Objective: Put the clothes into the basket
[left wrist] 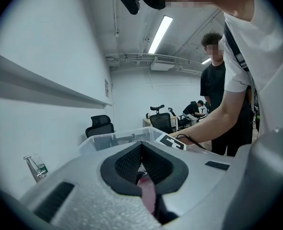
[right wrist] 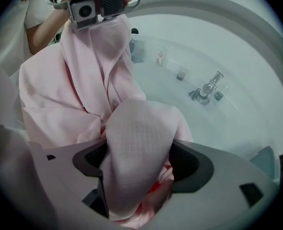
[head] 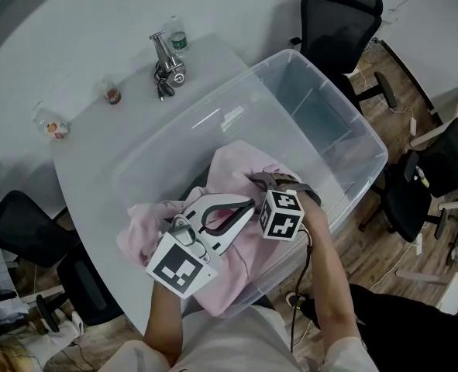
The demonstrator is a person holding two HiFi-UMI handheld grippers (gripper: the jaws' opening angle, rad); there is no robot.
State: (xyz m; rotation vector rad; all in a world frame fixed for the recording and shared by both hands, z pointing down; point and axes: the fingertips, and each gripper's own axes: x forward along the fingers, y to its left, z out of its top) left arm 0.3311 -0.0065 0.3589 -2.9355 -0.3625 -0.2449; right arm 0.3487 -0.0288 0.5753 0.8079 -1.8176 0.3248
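Your left gripper [left wrist: 142, 166] pinches the pink garment [head: 236, 165] at eleven o'clock from your right gripper [right wrist: 136, 159], whose wide jaws straddle a loose fold.

There is one basket [head: 352, 122], one pink garment [head: 240, 165] and two grippers: left gripper [head: 244, 208], right gripper [head: 256, 180]. On the worktop [head: 97, 177], from ten to twelve o'clock, are two jars [head: 112, 94] [head: 54, 128], one bottle [head: 178, 41] and one metal piece [head: 167, 67].

On the grey table [head: 97, 169] I see a metal fitting [head: 167, 62] and small bottle [head: 177, 39] at eleven o'clock, two jars [head: 111, 93] at ten. A black chair [head: 341, 14] stands at one.
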